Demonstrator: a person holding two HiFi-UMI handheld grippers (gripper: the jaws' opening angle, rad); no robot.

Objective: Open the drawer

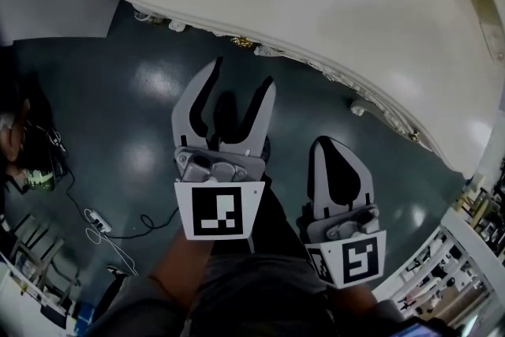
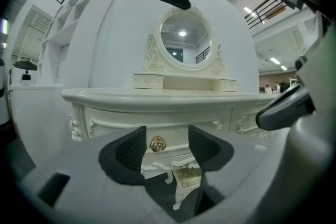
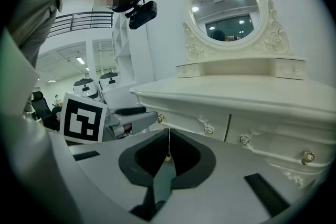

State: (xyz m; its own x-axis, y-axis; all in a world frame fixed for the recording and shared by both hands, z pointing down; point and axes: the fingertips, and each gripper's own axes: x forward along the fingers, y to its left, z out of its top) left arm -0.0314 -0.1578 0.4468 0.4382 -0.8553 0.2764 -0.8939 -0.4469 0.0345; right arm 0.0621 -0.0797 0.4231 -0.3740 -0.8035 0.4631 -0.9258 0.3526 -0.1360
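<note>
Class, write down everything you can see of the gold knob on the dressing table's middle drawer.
The gold knob is small, round and shiny, metal by its look, moulded like a rose. It sits on the cream drawer front, which looks shut, below the edge of the tabletop. In the left gripper view it shows between the open left tongs, nearer the left jaw; nothing touches it.

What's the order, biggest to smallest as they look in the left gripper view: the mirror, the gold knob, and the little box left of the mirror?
1. mirror
2. little box
3. gold knob, smallest even though it is nearest the camera
</note>
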